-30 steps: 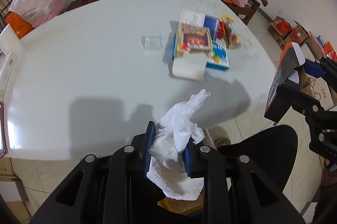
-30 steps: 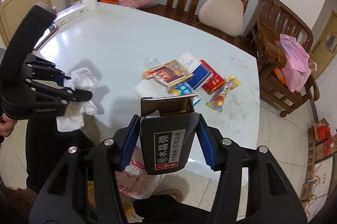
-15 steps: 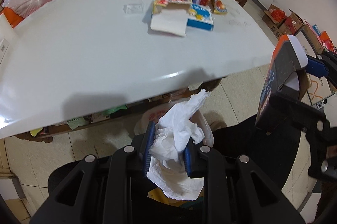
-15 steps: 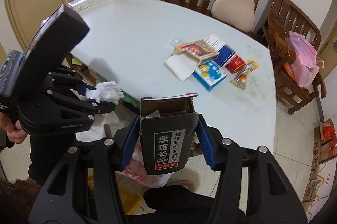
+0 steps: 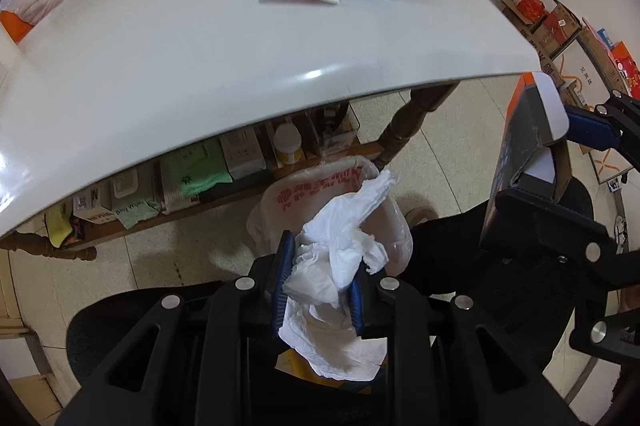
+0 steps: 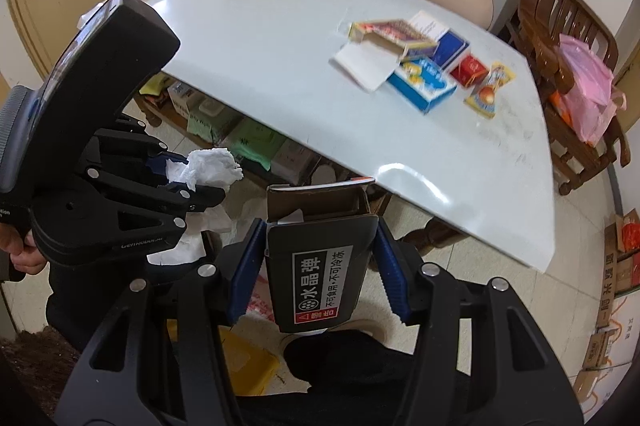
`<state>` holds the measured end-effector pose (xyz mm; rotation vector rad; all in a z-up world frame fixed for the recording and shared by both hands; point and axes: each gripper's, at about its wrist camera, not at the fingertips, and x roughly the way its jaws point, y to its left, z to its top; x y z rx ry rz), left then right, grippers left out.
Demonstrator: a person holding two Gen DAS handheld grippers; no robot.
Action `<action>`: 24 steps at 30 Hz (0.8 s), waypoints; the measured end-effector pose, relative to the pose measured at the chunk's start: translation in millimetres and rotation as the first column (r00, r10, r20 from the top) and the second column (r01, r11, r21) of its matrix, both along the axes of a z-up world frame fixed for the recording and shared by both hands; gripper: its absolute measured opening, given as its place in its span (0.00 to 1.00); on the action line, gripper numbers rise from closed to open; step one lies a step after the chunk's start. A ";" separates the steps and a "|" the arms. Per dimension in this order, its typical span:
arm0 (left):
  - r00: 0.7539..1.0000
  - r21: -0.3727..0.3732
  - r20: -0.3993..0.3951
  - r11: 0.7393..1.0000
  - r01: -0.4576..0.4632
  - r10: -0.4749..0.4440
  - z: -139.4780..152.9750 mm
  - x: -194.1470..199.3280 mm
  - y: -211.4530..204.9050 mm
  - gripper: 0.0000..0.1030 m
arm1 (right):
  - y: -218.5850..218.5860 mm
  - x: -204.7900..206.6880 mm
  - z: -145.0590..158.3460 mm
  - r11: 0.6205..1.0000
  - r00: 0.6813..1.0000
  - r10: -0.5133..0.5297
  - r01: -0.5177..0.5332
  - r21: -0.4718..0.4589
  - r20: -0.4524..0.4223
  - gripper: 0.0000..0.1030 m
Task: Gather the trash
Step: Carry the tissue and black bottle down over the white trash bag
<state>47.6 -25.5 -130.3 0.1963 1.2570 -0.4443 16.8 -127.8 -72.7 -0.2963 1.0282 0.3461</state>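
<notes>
My left gripper (image 5: 324, 258) is shut on a crumpled white tissue (image 5: 340, 226) that sticks out past its fingertips. It hangs just off the white table's (image 5: 200, 46) front edge, above a bin lined with a white plastic bag (image 5: 320, 190) printed in red. My right gripper (image 6: 320, 226) is shut on a black carton (image 6: 320, 266) with white and red label print and an open top flap. In the left wrist view the carton (image 5: 524, 130) is at the right, beside the bin. The right wrist view shows the left gripper (image 6: 202, 175) and the tissue (image 6: 212, 166) on the left.
Several small boxes and packets (image 6: 420, 66) lie on the far part of the table. A low shelf (image 5: 200, 178) under it holds packages. Wooden benches (image 6: 560, 46) stand behind, and cardboard boxes (image 5: 560, 22) sit on the floor at right. A yellow item (image 6: 248, 362) lies by dark trouser legs.
Both grippers have sunk from over the tabletop to below its front edge. The lined bin and the shelf under the table came into view. Both grips are unchanged.
</notes>
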 end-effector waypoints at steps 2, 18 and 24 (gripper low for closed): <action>1.000 -0.001 -0.008 1.000 0.002 -0.002 -6.3 0.3 -0.5 0.24 | -1.0 -0.2 -8.7 1.000 1.000 -0.005 0.005 0.001 -0.015 0.52; 1.000 0.009 -0.026 1.000 -0.005 0.005 -62.8 3.7 -6.5 0.24 | -3.0 14.2 -85.3 0.999 0.990 -0.043 0.042 -0.006 -0.132 0.52; 0.997 -0.016 -0.071 1.000 -0.019 0.018 -91.7 10.1 -9.2 0.24 | -4.2 28.6 -116.5 0.997 0.984 -0.075 0.076 -0.001 -0.161 0.52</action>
